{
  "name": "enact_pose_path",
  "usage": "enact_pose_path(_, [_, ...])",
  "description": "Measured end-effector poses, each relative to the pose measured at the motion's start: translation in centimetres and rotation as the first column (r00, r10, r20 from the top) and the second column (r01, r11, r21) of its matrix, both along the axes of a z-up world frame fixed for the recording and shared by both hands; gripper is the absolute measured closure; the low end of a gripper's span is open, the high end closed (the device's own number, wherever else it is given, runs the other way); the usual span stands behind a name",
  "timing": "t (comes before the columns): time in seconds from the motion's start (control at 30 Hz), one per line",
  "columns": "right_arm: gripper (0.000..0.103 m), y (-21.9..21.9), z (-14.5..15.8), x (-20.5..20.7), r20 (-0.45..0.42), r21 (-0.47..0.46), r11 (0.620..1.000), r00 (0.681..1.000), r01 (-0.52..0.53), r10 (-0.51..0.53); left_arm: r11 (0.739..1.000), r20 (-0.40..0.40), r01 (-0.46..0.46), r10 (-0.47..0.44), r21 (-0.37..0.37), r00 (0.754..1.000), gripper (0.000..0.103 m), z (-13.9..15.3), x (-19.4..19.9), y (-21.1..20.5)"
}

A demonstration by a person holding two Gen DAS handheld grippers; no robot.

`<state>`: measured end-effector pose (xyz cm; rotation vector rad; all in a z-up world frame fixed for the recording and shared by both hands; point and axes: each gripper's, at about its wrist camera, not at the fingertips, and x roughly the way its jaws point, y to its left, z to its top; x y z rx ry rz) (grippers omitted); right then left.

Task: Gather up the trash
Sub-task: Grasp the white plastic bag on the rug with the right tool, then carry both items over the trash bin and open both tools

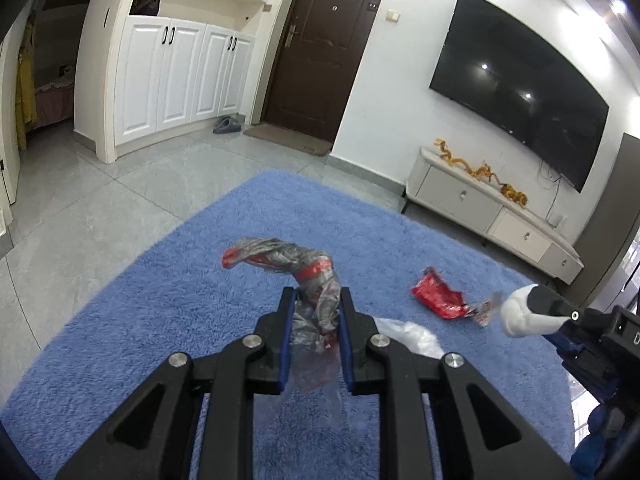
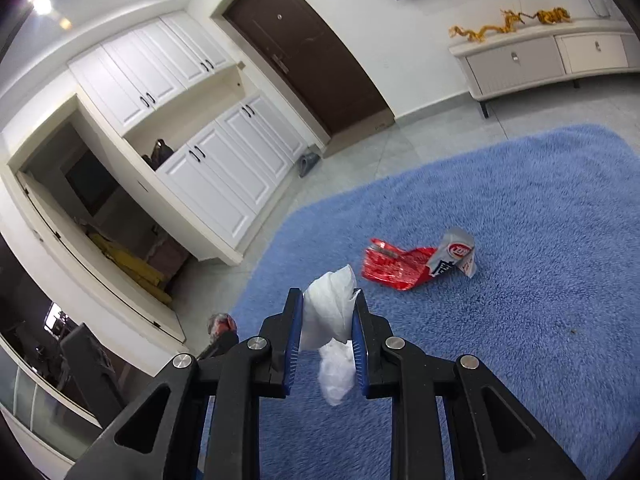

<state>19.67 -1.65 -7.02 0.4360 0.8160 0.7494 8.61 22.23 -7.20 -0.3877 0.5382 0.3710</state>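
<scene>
My left gripper (image 1: 317, 294) is shut on a crumpled grey and red plastic wrapper (image 1: 296, 268), held above the blue rug (image 1: 180, 300). My right gripper (image 2: 327, 294) is shut on a crumpled white tissue (image 2: 332, 312), also above the rug (image 2: 520, 280). The right gripper and its tissue (image 1: 518, 314) show at the right edge of the left wrist view. A red snack wrapper (image 2: 396, 266) lies on the rug ahead of the right gripper; it also shows in the left wrist view (image 1: 438, 298). A piece of clear plastic (image 1: 408, 336) lies on the rug by the left gripper.
White cabinets (image 1: 176, 76) and a dark brown door (image 1: 320, 52) stand beyond the tiled floor (image 1: 100, 200). A low TV cabinet (image 1: 492, 212) with yellow decorations stands under a wall TV (image 1: 520, 84). A grey slipper (image 1: 226, 124) lies by the cabinets.
</scene>
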Motion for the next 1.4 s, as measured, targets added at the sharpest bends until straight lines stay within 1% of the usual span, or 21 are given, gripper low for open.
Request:
enact_pose_path(0.1, [0.080,-0.8,1.6,-1.5,0.036,0.005,1.000,0.999,0.024,-0.024,0.999,0.049,0.047,-0.047,-0.017,0.998,0.085,1.9,-1.1,-0.9])
enact_pose_path(0.17, [0.080,-1.6,3.0,-2.7,0.069,0.007,0.999,0.996,0.050,-0.051,0.993,0.086,0.112,-0.108,-0.042,0.990,0.085,3.3,-1.6,-1.8])
enact_pose_path(0.23, [0.080,-2.5,4.1,-3.8,0.100,0.006,0.997,0.992,0.076,-0.076,0.985,0.111,0.166,-0.162,-0.035,0.981,0.085,4.5,-2.2,-2.9])
enact_pose_path(0.33, [0.080,-4.6,6.1,-5.8,0.156,-0.001,0.989,0.977,0.150,-0.148,0.961,0.152,0.272,-0.263,-0.041,0.953,0.085,6.3,-2.7,-5.2])
enact_pose_path(0.43, [0.080,-7.5,7.8,-7.9,0.200,0.010,0.973,0.953,0.229,-0.226,0.929,0.189,0.369,-0.355,-0.043,0.916,0.085,7.8,-3.5,-7.7])
enact_pose_path(0.6, [0.080,-13.0,10.3,-11.3,0.251,0.018,0.923,0.891,0.385,-0.377,0.865,0.235,0.500,-0.477,-0.048,0.847,0.085,10.8,-4.1,-12.4])
enact_pose_path(0.63, [0.080,-14.7,10.7,-12.2,0.259,0.019,0.904,0.871,0.427,-0.417,0.855,0.238,0.516,-0.492,-0.047,0.838,0.085,11.3,-4.1,-13.3])
enact_pose_path(0.67, [0.080,-15.8,11.0,-12.9,0.264,0.022,0.890,0.856,0.456,-0.445,0.836,0.242,0.546,-0.521,-0.046,0.818,0.085,11.9,-4.2,-14.7])
enact_pose_path(0.73, [0.080,-18.3,11.5,-14.2,0.271,0.034,0.858,0.821,0.513,-0.501,0.811,0.245,0.583,-0.558,-0.042,0.793,0.085,12.8,-4.0,-16.8])
enact_pose_path(0.77, [0.080,-19.9,11.8,-15.1,0.274,0.041,0.837,0.799,0.546,-0.535,0.792,0.245,0.610,-0.585,-0.034,0.773,0.085,13.4,-4.0,-18.4])
enact_pose_path(0.83, [0.080,-22.4,12.4,-16.5,0.283,0.049,0.799,0.759,0.599,-0.586,0.766,0.245,0.643,-0.619,-0.026,0.747,0.085,14.2,-4.2,-20.7])
enact_pose_path(0.87, [0.080,-23.8,12.7,-17.3,0.289,0.051,0.775,0.733,0.630,-0.615,0.744,0.243,0.668,-0.644,-0.024,0.725,0.085,14.6,-4.1,-22.4])
enact_pose_path(0.93, [0.080,-26.6,13.1,-18.8,0.296,0.055,0.728,0.686,0.683,-0.665,0.716,0.240,0.698,-0.675,-0.019,0.698,0.085,14.8,-4.9,-24.9])
enact_pose_path(0.97, [0.079,-27.7,13.1,-19.2,0.298,0.055,0.712,0.670,0.700,-0.681,0.696,0.233,0.718,-0.696,-0.018,0.679,0.085,15.0,-4.7,-26.6])
enact_pose_path(1.03, [0.079,-29.9,13.1,-19.9,0.299,0.049,0.678,0.637,0.734,-0.711,0.672,0.221,0.740,-0.719,-0.021,0.659,0.085,15.0,-4.8,-29.6])
enact_pose_path(1.07, [0.079,-31.2,12.9,-20.2,0.291,0.049,0.661,0.623,0.749,-0.726,0.655,0.208,0.755,-0.736,-0.025,0.645,0.085,14.9,-4.4,-31.3])
enact_pose_path(1.1, [0.079,-32.3,12.7,-20.3,0.281,0.051,0.648,0.612,0.760,-0.740,0.646,0.199,0.763,-0.744,-0.026,0.637,0.085,14.8,-4.3,-32.4])
enact_pose_path(1.17, [0.078,-34.8,11.6,-20.5,0.253,0.038,0.607,0.580,0.794,-0.774,0.616,0.165,0.787,-0.773,-0.039,0.613,0.085,13.8,-3.4,-35.2])
enact_pose_path(1.27, [0.077,-37.6,9.4,-19.9,0.207,0.001,0.568,0.555,0.823,-0.805,0.568,0.098,0.818,-0.812,-0.089,0.575,0.085,11.3,-1.9,-39.2])
enact_pose_path(1.33, [0.077,-39.6,7.4,-19.3,0.159,-0.028,0.550,0.547,0.835,-0.822,0.548,0.056,0.828,-0.829,-0.115,0.556,0.085,9.6,-0.9,-41.5])
enact_pose_path(1.4, [0.077,-41.1,4.9,-18.7,0.106,-0.063,0.537,0.541,0.841,-0.835,0.523,0.003,0.838,-0.848,-0.156,0.530,0.085,7.2,0.4,-44.0])
